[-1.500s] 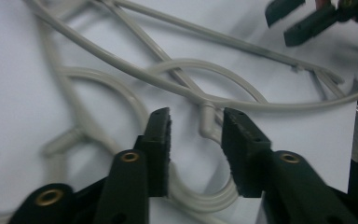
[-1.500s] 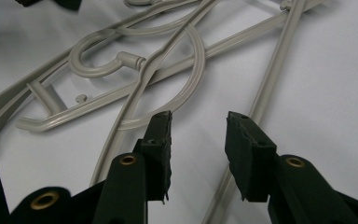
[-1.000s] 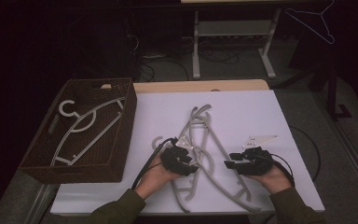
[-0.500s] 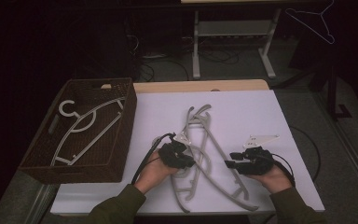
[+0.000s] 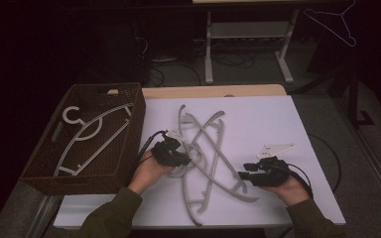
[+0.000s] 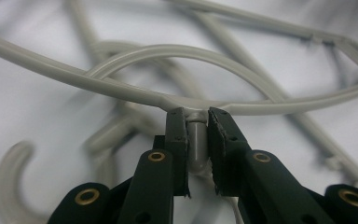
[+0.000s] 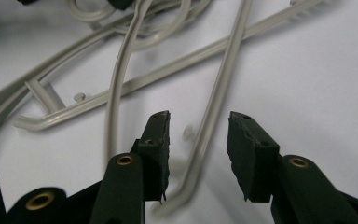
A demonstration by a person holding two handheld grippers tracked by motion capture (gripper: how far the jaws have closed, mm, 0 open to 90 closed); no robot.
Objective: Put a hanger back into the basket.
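- Left gripper (image 6: 196,135) clamped on a hanger's neck (image 6: 196,142), jaws just closed around it.
- Right gripper (image 7: 198,140) apart, straddling a hanger arm (image 7: 216,100) untouched.
- Risk: tangled hangers (image 5: 203,148) dragged along on lifting, possibly off the counter (image 5: 278,124).

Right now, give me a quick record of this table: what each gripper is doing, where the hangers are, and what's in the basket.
left gripper: jaws have just been closing, now clamped on the neck of a grey hanger
right gripper: jaws open, astride the end of a hanger arm, not pressing it
hanger pile: several grey hangers tangled and crossing on the white table cover
basket: brown wicker, at the table's left side
basket contents: one hanger lying flat inside
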